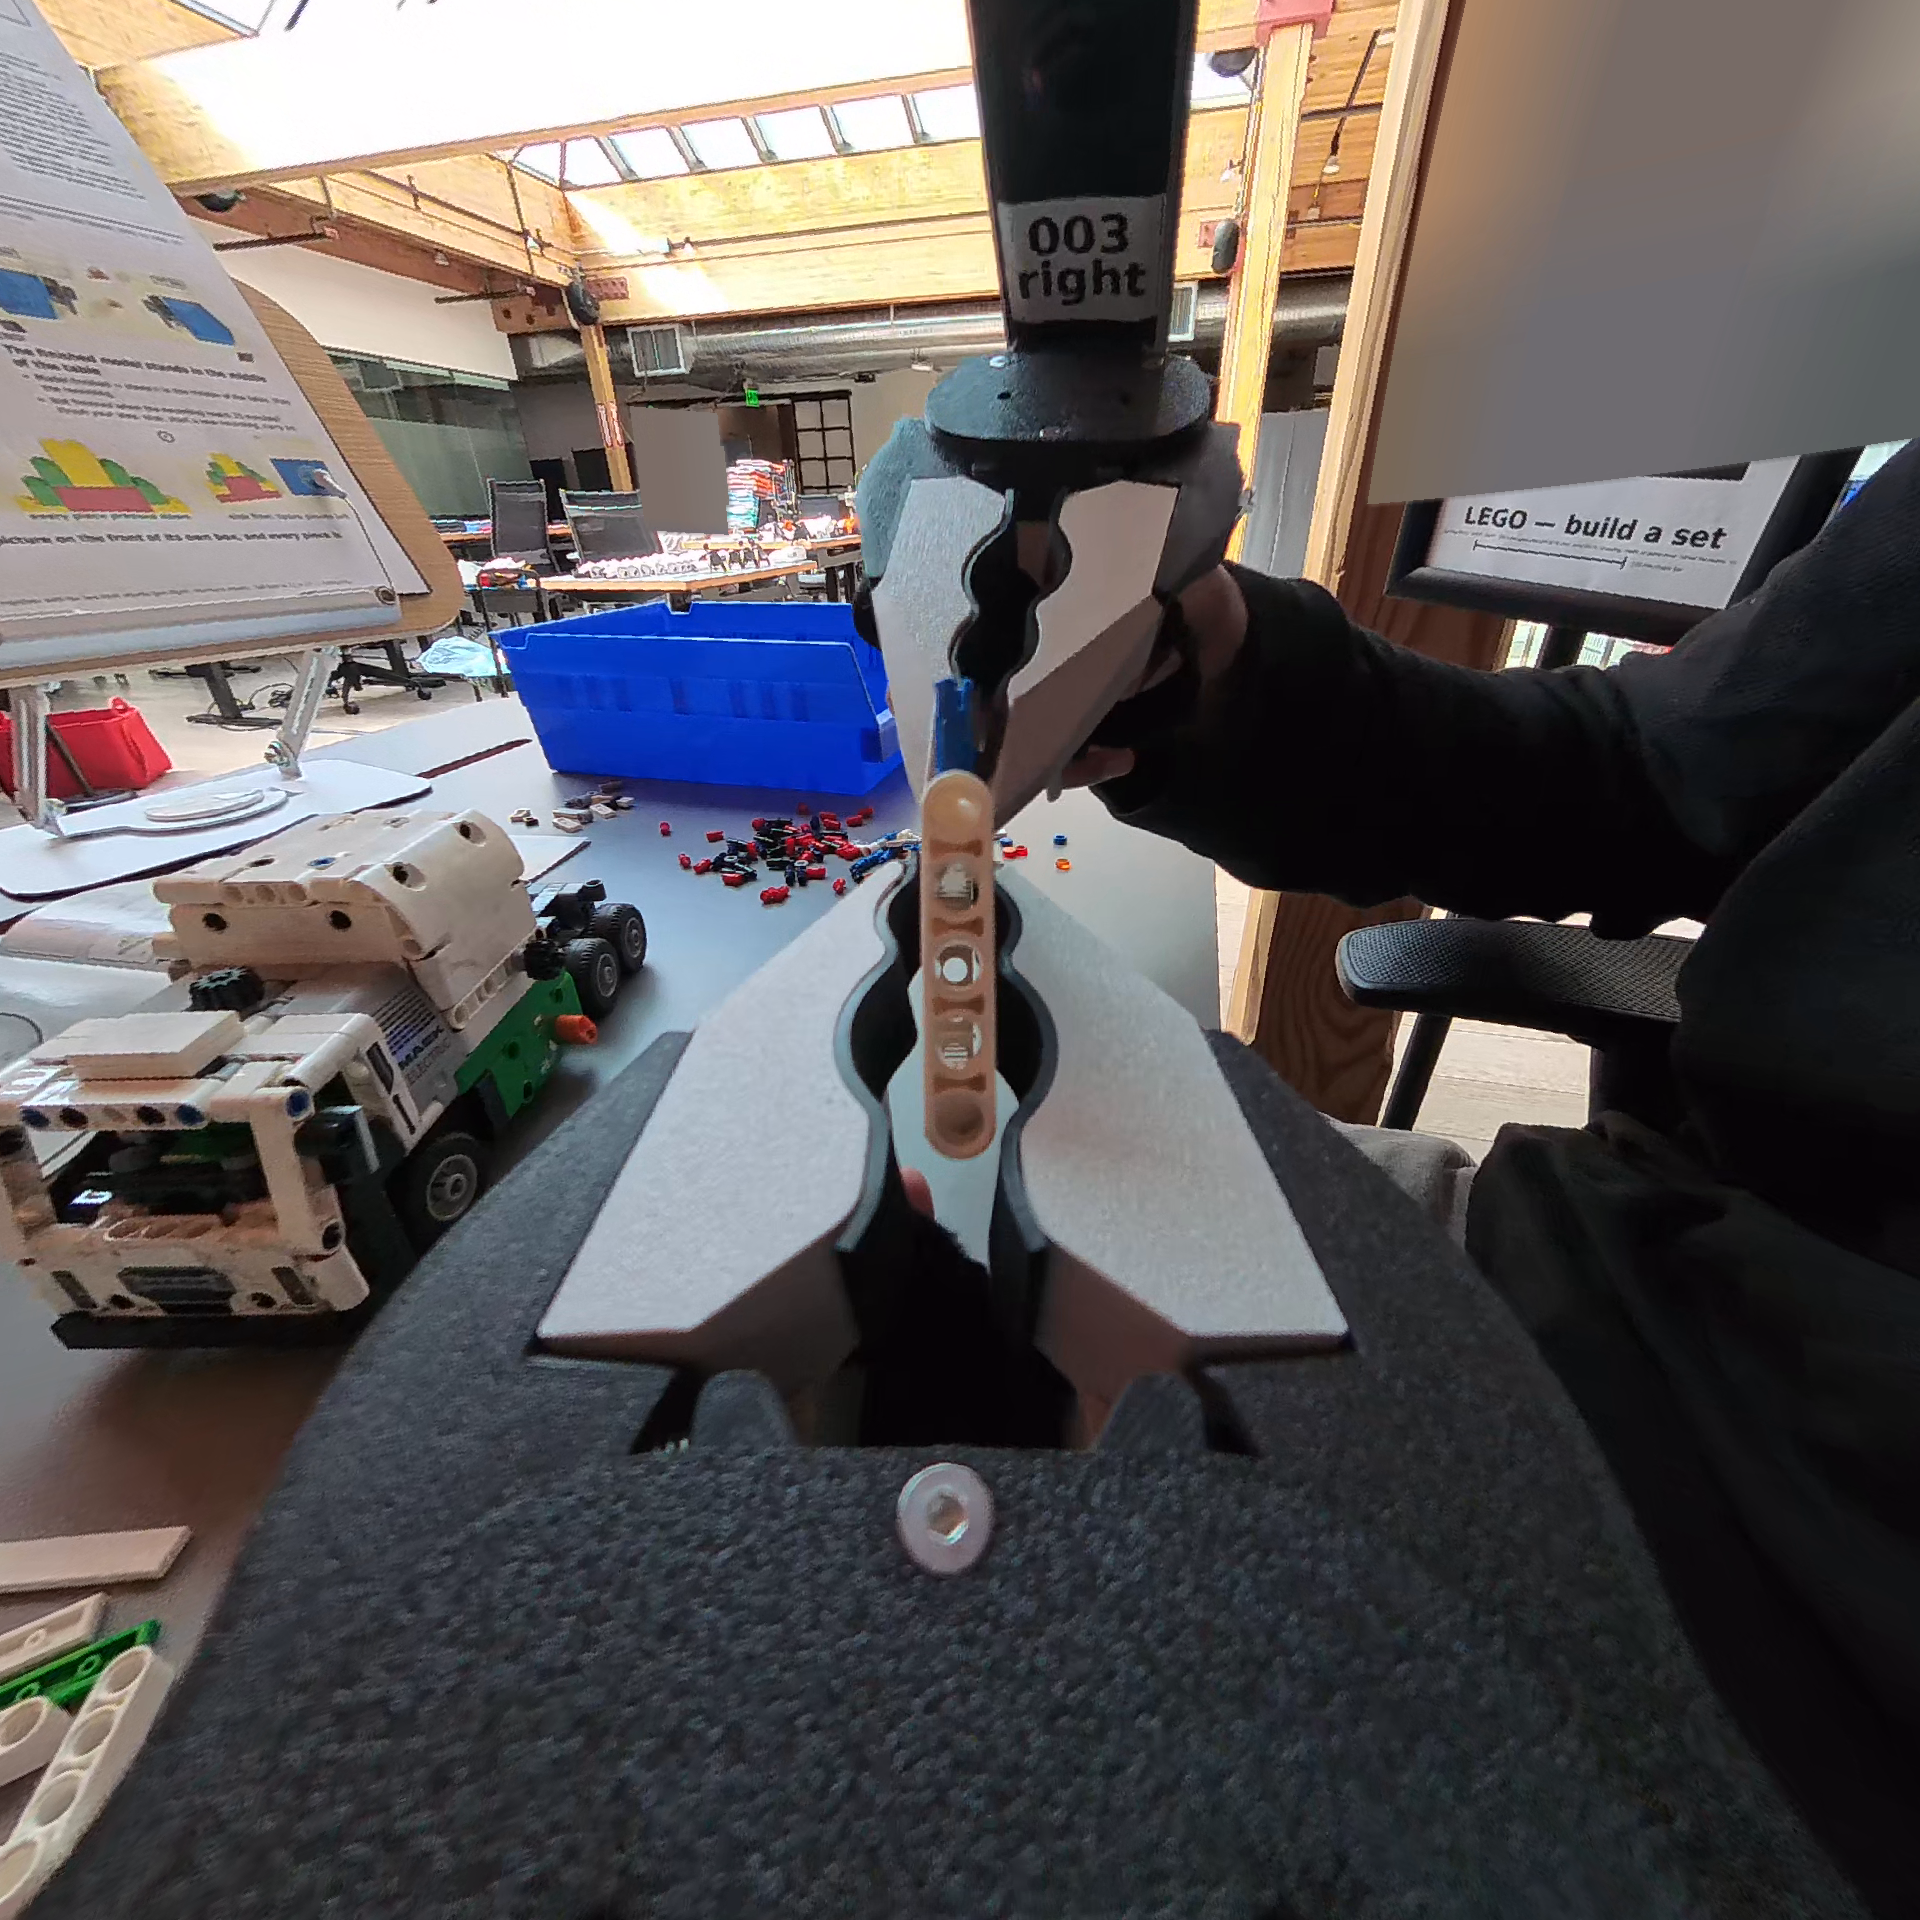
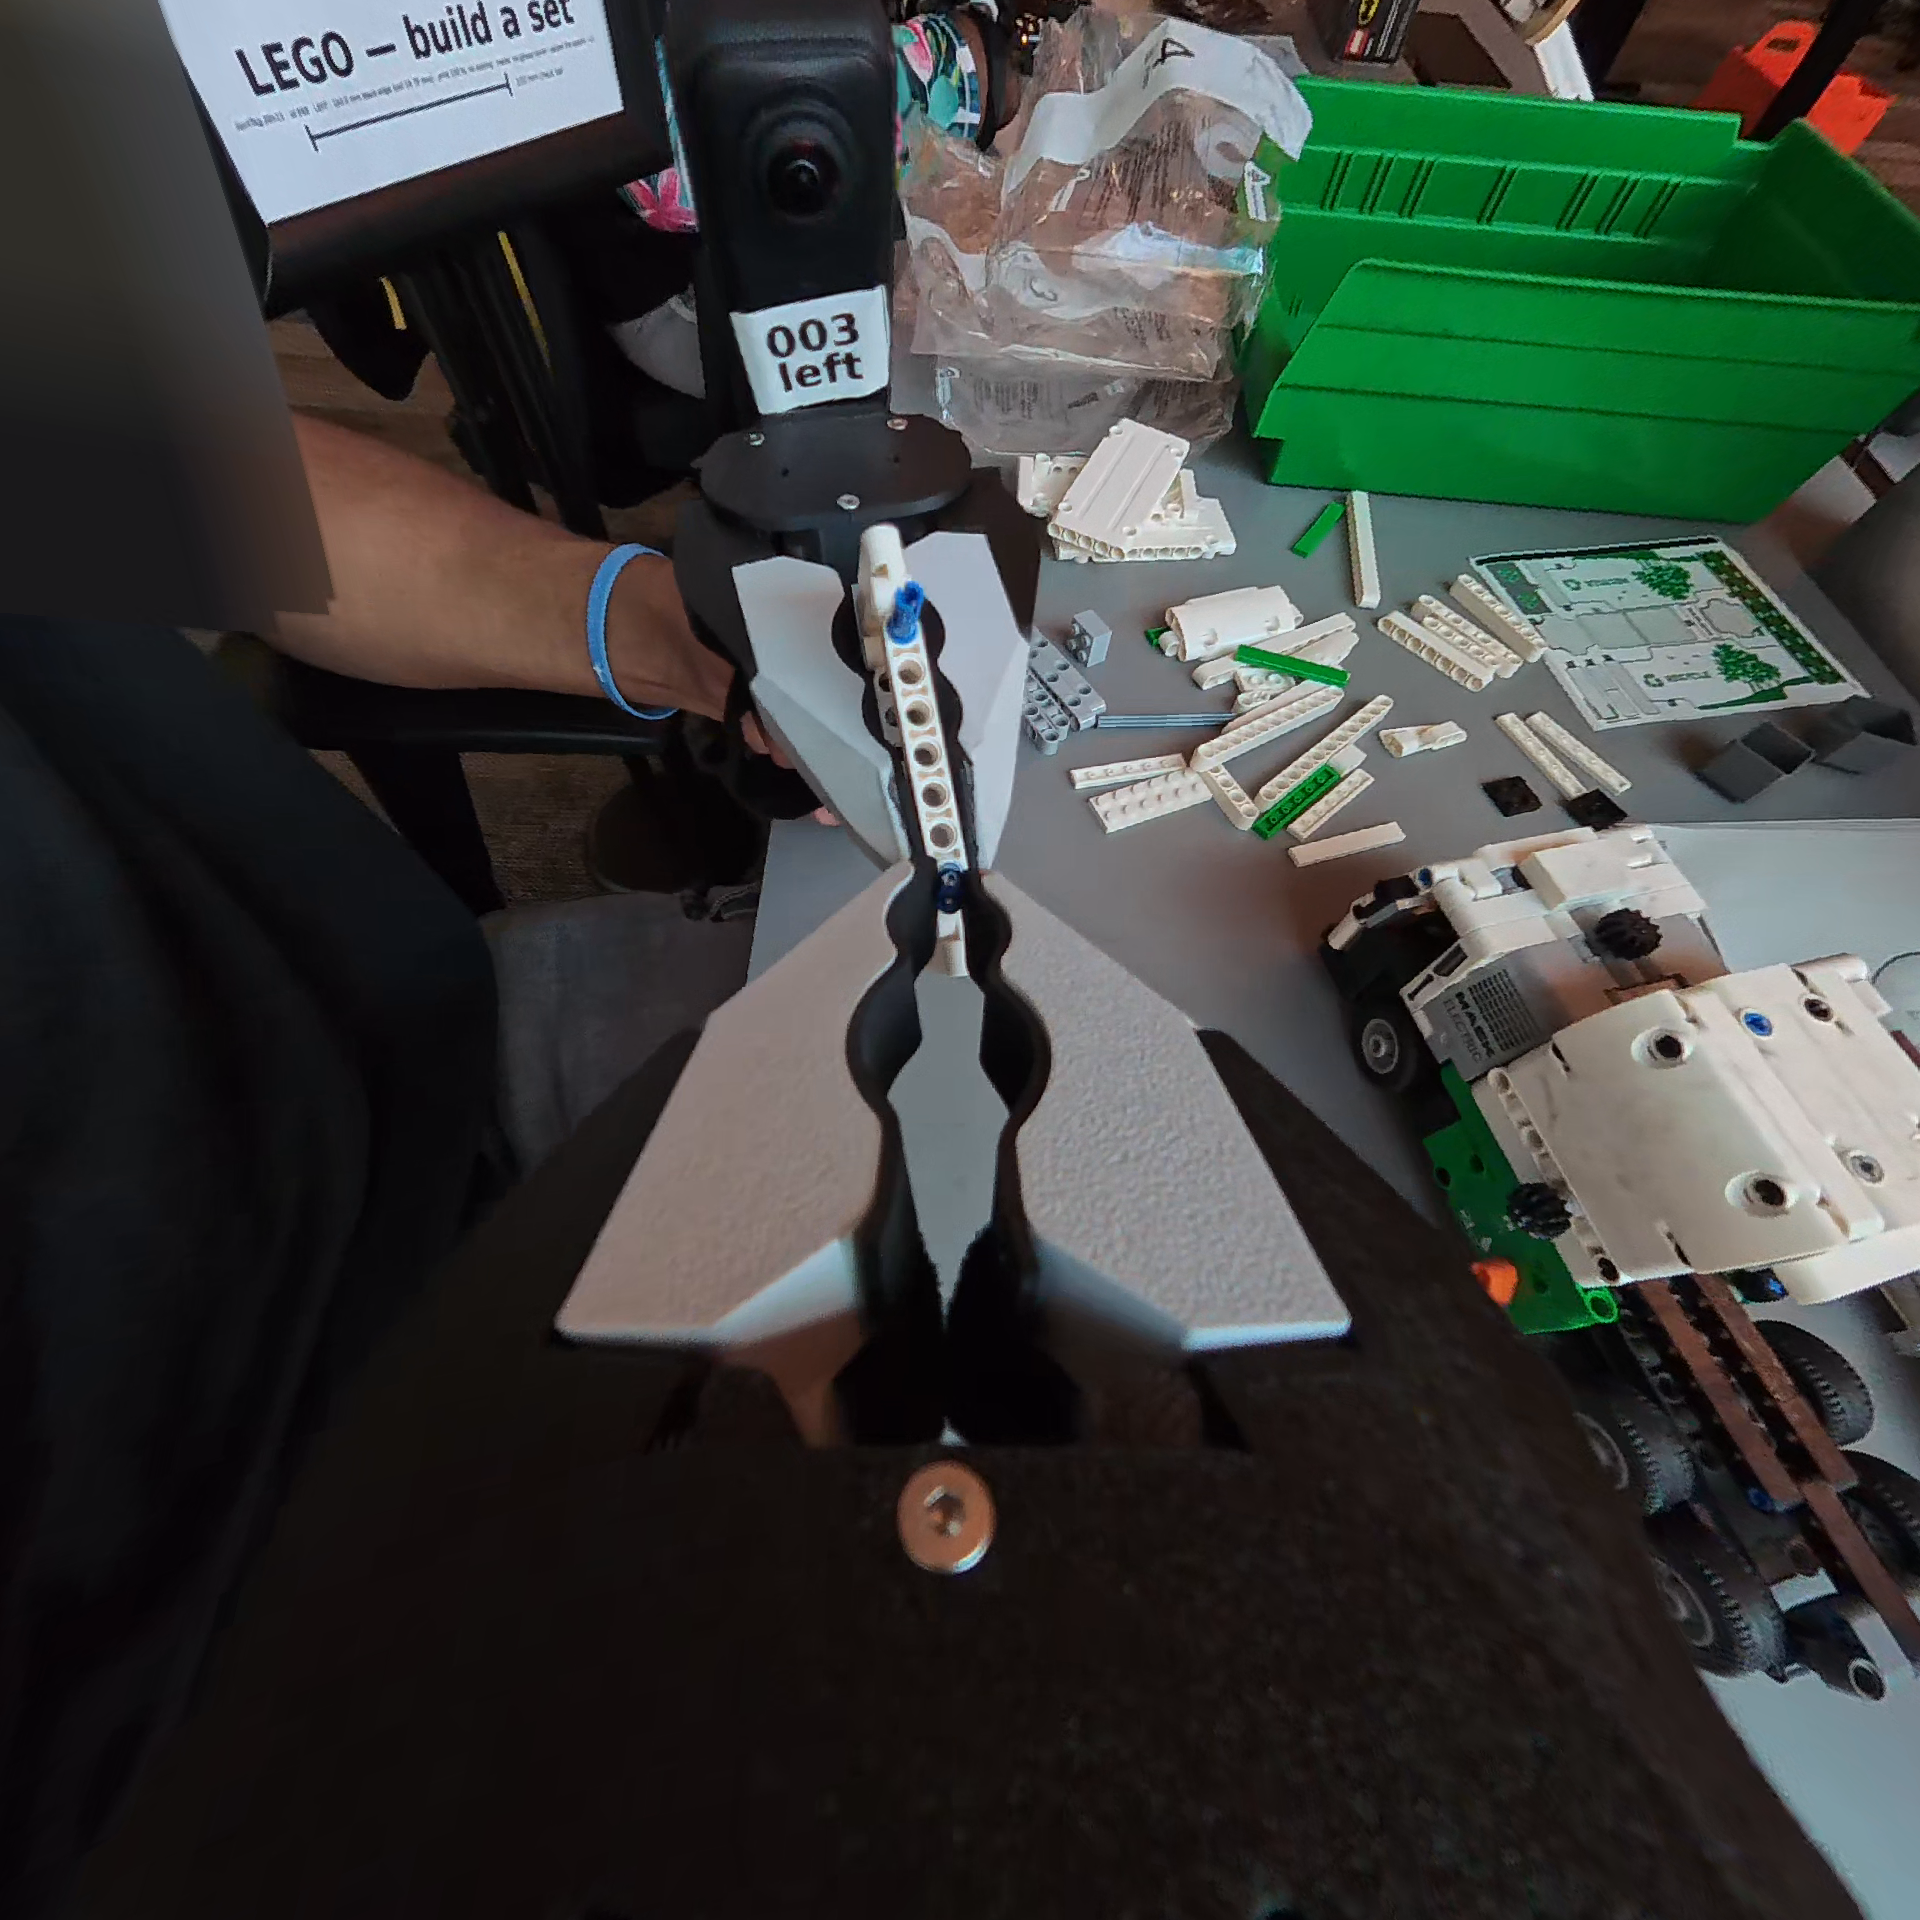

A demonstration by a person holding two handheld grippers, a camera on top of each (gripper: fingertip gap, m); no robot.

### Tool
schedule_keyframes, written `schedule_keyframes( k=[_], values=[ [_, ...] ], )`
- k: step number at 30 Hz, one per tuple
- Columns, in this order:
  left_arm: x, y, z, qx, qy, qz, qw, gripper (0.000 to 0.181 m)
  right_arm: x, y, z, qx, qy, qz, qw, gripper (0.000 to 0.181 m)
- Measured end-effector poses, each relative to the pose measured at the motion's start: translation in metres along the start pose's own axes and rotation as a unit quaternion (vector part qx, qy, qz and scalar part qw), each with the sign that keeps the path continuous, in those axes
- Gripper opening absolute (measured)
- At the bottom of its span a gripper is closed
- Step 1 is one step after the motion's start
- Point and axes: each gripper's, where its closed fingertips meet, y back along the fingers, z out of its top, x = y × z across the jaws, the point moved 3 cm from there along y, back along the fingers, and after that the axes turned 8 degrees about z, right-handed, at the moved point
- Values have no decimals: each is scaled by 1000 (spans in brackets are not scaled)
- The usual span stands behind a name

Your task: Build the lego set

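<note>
A white beam with a row of holes [image 1: 958,966] stands between the closed fingers of the left gripper [image 1: 951,883], held up over the grey table [image 1: 717,935] in front of the person. A blue pin [image 1: 954,717] is pinched at the fingertips of the right gripper [image 1: 961,764], whose fingers are closed on it, and the pin sits right at the far end of the beam. In the right wrist view the same pin [image 2: 948,891] lies between the right gripper's [image 2: 951,904] tips at the beam's [image 2: 925,748] near end, with a second blue pin [image 2: 904,608] in the beam's far end. A part-built white and green truck [image 1: 301,1049] stands on the table to one side. Small red and black pieces [image 1: 779,847] lie scattered in front of a blue bin [image 1: 707,696]. White bricks [image 2: 1268,717] and a sticker sheet [image 2: 1652,634] lie near a green bin [image 2: 1579,312].
</note>
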Motion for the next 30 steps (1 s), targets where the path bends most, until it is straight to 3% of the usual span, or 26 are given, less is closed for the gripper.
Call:
schedule_keyframes(
  k=[9,12,24,30],
  values=[
    [-1,-2,-3,14,-6,1,1000,6,-3,1,-5,0,-110,43,993,4],
    [-3,-5,-7,30,-18,-1,999,6,0,-3,-11,41,-98,31,994,4],
    [2,-1,-1,7,4,2,1000,6,-3,2,-1,-29,-84,18,996,7],
    [1,-1,-1,6,4,0,1000,6,-3,0,-2,-30,-85,23,996,3]
  ],
)
